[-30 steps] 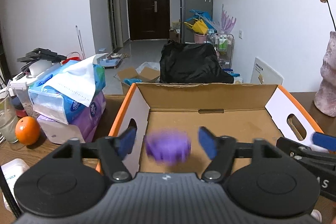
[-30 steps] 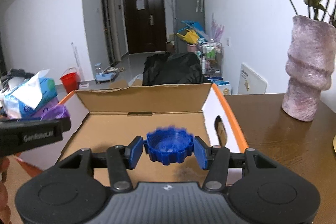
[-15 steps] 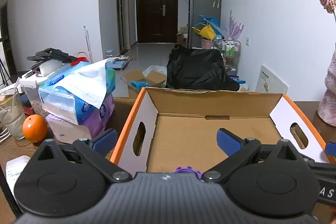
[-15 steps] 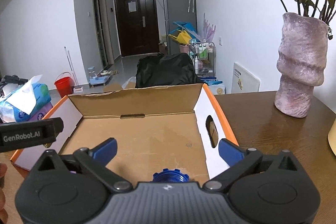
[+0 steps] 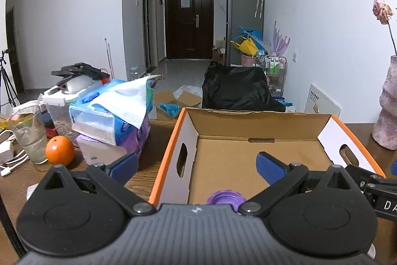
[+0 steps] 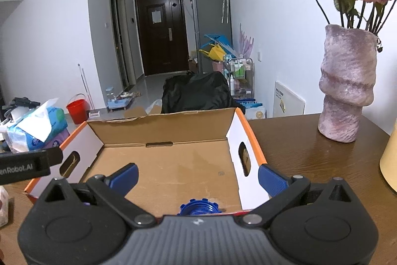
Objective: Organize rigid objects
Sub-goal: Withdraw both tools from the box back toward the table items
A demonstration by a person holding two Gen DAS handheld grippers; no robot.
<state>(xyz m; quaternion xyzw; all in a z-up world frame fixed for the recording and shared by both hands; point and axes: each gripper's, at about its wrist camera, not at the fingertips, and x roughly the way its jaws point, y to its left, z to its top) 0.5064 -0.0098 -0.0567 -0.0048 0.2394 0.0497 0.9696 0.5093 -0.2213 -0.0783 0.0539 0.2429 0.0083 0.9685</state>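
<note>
Both hand-held grippers stood wide open with nothing between their pads. In the left wrist view, the left hand-held gripper (image 5: 197, 165) spanned the left wall of the cardboard box (image 5: 258, 121), one blue pad outside it over the bench (image 5: 146, 175), the other over the box floor. A purple cap (image 5: 224, 198) lay on the box floor at the lower centre, its near half cut off by the gripper body. Only this view showed the orange (image 5: 59, 150), the cloudy glass (image 5: 31, 138) and the tissue packs (image 5: 111, 113) at the left; their blue print was too small to read. At the right edge, part of the other gripper bore the letters "DA", the rest cut off.

In the right wrist view, the right hand-held gripper (image 6: 198, 176) straddled the box's right wall. A blue cap (image 6: 198, 207) lay at the lower centre, half hidden likewise. Only here did the pink vase (image 6: 346, 88) with its roses show whole, at the right. At the left edge, a black bar read "enRobot.AI", its first letter cut off.
</note>
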